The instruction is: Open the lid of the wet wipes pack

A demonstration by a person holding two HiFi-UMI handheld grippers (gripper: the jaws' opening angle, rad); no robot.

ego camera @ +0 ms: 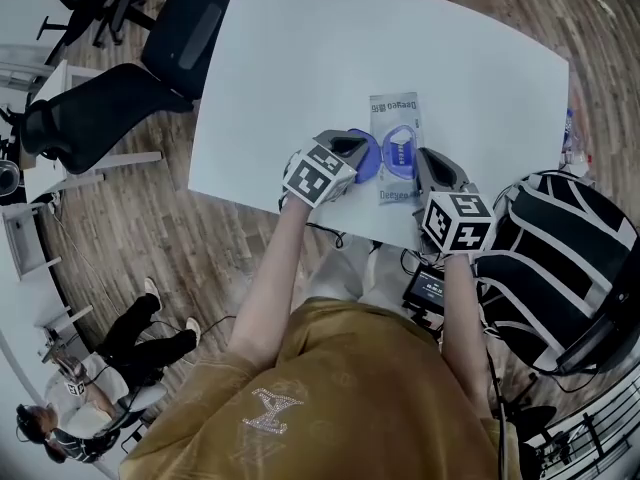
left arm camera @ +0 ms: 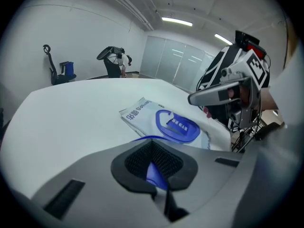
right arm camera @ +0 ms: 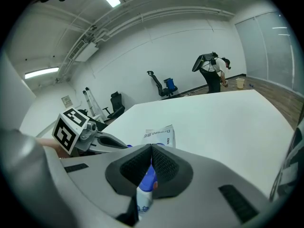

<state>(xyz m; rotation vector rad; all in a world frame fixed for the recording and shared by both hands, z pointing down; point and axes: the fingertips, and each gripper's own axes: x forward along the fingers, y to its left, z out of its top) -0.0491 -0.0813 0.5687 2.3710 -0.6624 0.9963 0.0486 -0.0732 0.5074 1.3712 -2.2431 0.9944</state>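
The silvery foil wet wipes pack [ego camera: 395, 116], likely soft and light, lies on the white table [ego camera: 300, 58], its edge pinched by the right gripper [ego camera: 424, 164], while the left gripper [ego camera: 349, 152] clamps the stiffer blue oval plastic lid [ego camera: 364, 158], the sensible hold

The wipes pack [ego camera: 394, 148] carries the brand word "Deeyeo" at its twelve o'clock end; the smaller print is unreadable.

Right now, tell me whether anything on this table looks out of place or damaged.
Nothing stands out. The wipes pack lies flat on the table, nothing spilled; its blue lid is flipped open, pinched by the left gripper, while the right gripper clamps the pack's edge.
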